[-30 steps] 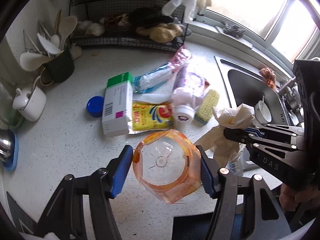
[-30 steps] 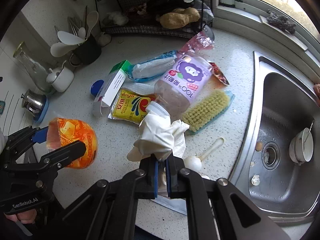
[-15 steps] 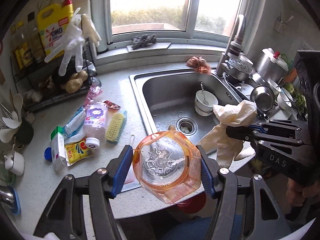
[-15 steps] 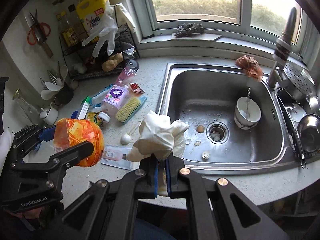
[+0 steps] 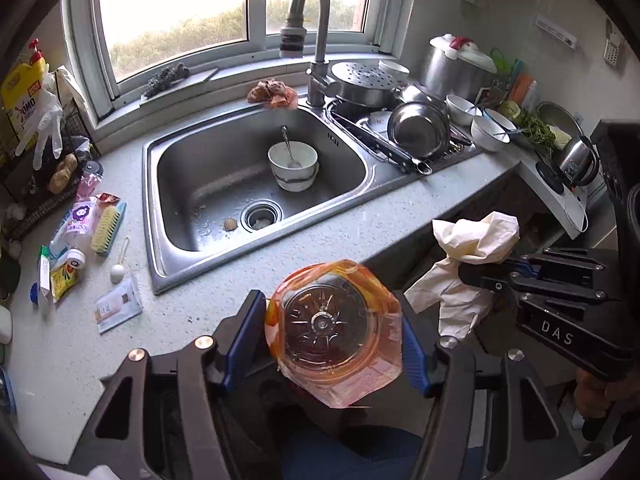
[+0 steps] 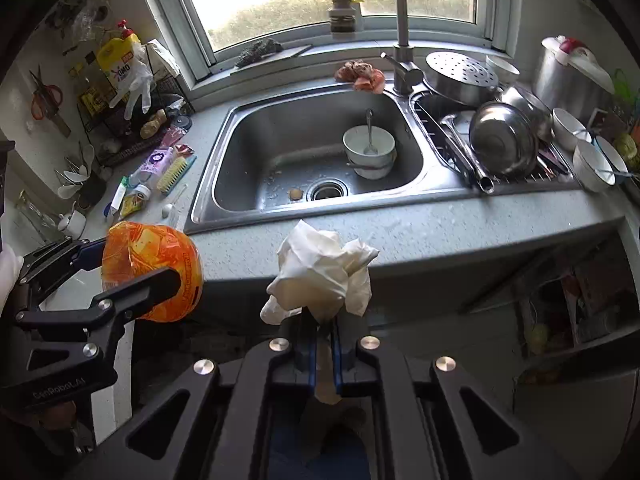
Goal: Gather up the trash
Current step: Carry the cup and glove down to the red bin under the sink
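My left gripper (image 5: 334,330) is shut on an orange plastic bottle (image 5: 334,326), bottom end facing the camera, held in the air in front of the counter edge. It also shows in the right wrist view (image 6: 150,270). My right gripper (image 6: 325,334) is shut on a crumpled white tissue (image 6: 322,272), held off the counter to the right of the bottle; the tissue also shows in the left wrist view (image 5: 472,248). More litter lies on the counter left of the sink: a purple-labelled bottle (image 5: 78,220), a yellow packet (image 5: 66,278), a flat sachet (image 5: 118,306).
A steel sink (image 5: 192,184) holds white bowls (image 5: 294,164) with a spoon. A scrub brush (image 5: 106,226) and a small white spoon (image 5: 118,270) lie left of it. A drying rack with pans and bowls (image 5: 416,128) stands right. A wire shelf (image 5: 36,168) stands far left.
Both grippers have pulled back and swung right, away from the litter pile, past the counter's front edge. Each keeps its grip on the bottle and the tissue.
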The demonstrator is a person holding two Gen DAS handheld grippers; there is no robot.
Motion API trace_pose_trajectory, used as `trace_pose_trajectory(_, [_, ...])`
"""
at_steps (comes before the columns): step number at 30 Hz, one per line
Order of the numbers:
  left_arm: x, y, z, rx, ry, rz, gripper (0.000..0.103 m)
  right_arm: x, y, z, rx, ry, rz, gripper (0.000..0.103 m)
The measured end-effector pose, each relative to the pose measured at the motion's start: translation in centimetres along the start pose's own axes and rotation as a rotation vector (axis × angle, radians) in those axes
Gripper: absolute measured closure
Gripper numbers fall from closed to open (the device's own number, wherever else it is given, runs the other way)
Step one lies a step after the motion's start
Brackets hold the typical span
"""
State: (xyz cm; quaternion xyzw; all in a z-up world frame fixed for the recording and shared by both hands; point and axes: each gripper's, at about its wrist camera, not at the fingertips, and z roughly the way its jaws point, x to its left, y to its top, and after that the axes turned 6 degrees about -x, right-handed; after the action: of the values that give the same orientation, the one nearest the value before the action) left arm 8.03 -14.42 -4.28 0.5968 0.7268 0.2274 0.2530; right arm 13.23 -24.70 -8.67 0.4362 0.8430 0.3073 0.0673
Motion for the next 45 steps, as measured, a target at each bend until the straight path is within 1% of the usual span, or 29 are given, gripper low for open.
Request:
trace_pose_trajectory(3, [-1.8,-1.6,0.9,0.049,-0.004,0.016,0.042,-1.6,-2.3,0.5,0.038,-0.008,0.022,0.098])
trace_pose_trajectory(6, [-2.9,-3.3,2.4,0.092,-0.002,0.035,0.042,-2.1,-4.1,1.9,0.091,-0.012,0.051,0.098])
trace_pose_trajectory(7, [-2.8,-3.9,3.1,0.110,-0.005,0.028,0.042,-2.2,-4.6,2.6,0.112,-0.011,0.058,0.098])
trace_pose_trajectory(10, [-2.0,-5.9,5.5,0.155,-0.022,0.000,0.042,-2.1,-5.9,4.8,0.134,-0.005,0.051,0.098])
trace_pose_trajectory(13, [-1.1,-8.3,8.2,0.189,-0.012,-0.019,0.042,-2.0,-7.3,8.1,0.168,0.002,0.033,0.098])
trace_pose_trajectory(18, [0.3,-12.7,13.9,0.253,-0.014,-0.048,0.042,-2.5,-10.4,14.5,0.228,0.020,0.031,0.098])
trace_pose_trajectory(21, [1.1,-15.4,17.4,0.249,0.000,-0.064,0.042,-2.9,-12.5,18.4,0.230,0.019,0.013,0.098])
trace_pose_trajectory(23, [1.5,-17.4,20.0,0.252,0.010,-0.072,0.042,-3.6,-14.1,21.1,0.247,0.020,0.009,0.098])
trace_pose_trajectory(25, [2.0,-19.3,22.9,0.265,-0.001,-0.101,0.042,-4.4,-15.7,23.9,0.269,0.017,0.004,0.098])
trace_pose_trajectory(30, [2.5,-23.5,30.5,0.306,-0.065,-0.165,0.041,-7.2,-19.7,30.0,0.298,0.014,0.005,0.098])
trace_pose_trajectory(33, [2.1,-25.3,34.5,0.308,-0.062,-0.157,0.041,-8.5,-21.4,33.4,0.307,-0.009,0.014,0.098])
trace_pose_trajectory(35, [1.9,-26.2,36.8,0.327,-0.063,-0.159,0.041,-9.5,-22.2,35.2,0.315,-0.023,0.028,0.098])
trace_pose_trajectory(37, [1.9,-26.8,38.4,0.372,-0.082,-0.188,0.041,-10.5,-22.8,36.3,0.328,-0.031,0.033,0.098])
trace_pose_trajectory(38, [2.2,-27.2,38.8,0.379,-0.098,-0.203,0.041,-10.5,-22.9,36.6,0.330,-0.027,0.036,0.098])
trace_pose_trajectory(39, [2.1,-27.3,39.1,0.374,-0.092,-0.209,0.041,-10.6,-22.9,36.8,0.328,-0.023,0.034,0.098])
trace_pose_trajectory(41, [2.1,-27.6,39.0,0.364,-0.052,-0.199,0.041,-11.0,-23.0,36.8,0.328,-0.015,0.038,0.098])
trace_pose_trajectory(43, [1.5,-27.5,39.3,0.368,-0.047,-0.187,0.041,-10.6,-22.9,36.7,0.329,-0.017,0.032,0.098])
trace_pose_trajectory(45, [1.9,-27.6,39.5,0.375,-0.055,-0.194,0.041,-10.6,-22.9,36.6,0.328,-0.007,0.030,0.098])
